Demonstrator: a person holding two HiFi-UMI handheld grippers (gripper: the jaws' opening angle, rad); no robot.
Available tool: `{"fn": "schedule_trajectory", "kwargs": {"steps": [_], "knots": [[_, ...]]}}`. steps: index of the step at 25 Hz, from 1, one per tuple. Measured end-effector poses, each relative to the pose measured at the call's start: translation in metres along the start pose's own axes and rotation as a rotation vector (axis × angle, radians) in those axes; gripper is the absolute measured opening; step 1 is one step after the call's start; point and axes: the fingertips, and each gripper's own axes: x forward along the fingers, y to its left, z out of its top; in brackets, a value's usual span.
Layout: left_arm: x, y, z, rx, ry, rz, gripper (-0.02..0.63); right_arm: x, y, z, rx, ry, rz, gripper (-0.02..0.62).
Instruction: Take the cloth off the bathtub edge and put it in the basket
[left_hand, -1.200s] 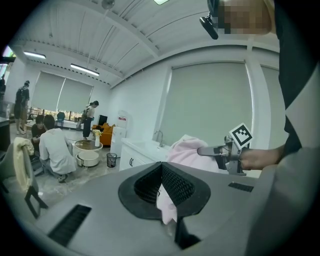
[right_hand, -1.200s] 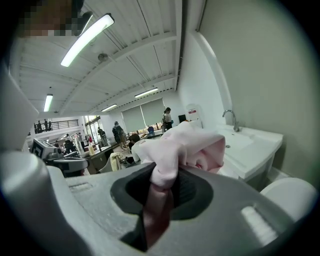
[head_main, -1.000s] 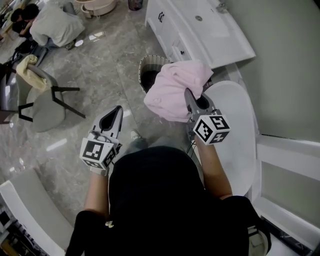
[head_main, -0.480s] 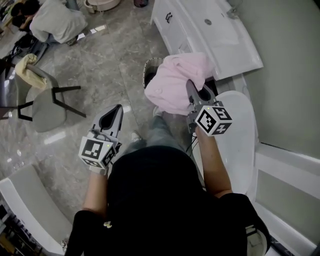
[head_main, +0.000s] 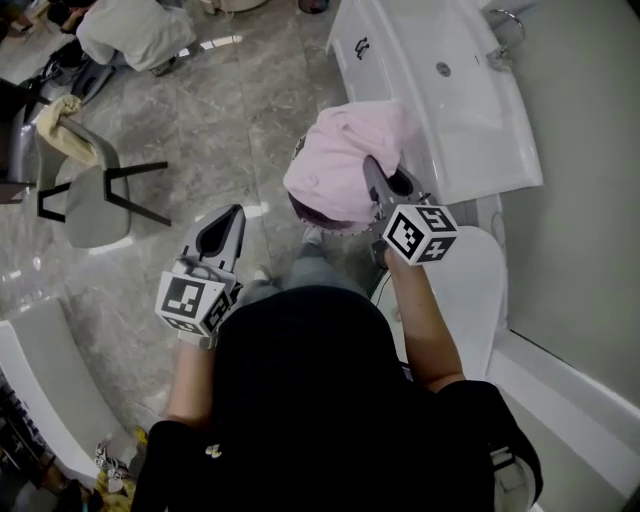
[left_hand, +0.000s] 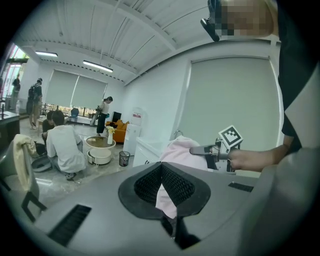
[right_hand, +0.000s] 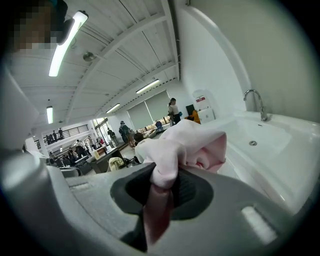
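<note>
Pink cloth (head_main: 340, 165) hangs bunched from the right claw (head_main: 372, 175), whose jaws are clamped on a fold of it, just above the basket (head_main: 322, 222) beside the bathtub (head_main: 450, 110). Left claw (head_main: 232, 218) hovers well apart over the floor, jaws together and empty.

grey chair (head_main: 88, 208): on marble floor (head_main: 240, 110) | person (head_main: 135, 35): crouching beyond

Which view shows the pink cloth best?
Right gripper view: the pink cloth close up, pinched in the right gripper's jaws. Head view shows it bunched over the basket; left gripper view shows it smaller, from the side.
</note>
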Motion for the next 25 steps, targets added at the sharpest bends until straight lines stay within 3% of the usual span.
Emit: {"fn": "schedule_trajectory", "kwargs": {"steps": [9, 18, 25], "knots": [[0.063, -0.014, -0.001, -0.04, 0.027, 0.083, 0.012, 0.057, -0.059, -0.022, 0.004, 0.131, 0.106, 0.071], [0.081, -0.004, -0.003, -0.044, 0.073, 0.052, 0.012, 0.081, -0.078, -0.066, 0.029, 0.237, 0.084, 0.071], [0.08, 0.03, -0.016, -0.029, 0.115, 0.031, 0.012, 0.106, -0.082, -0.117, 0.051, 0.302, 0.039, 0.072]]}}
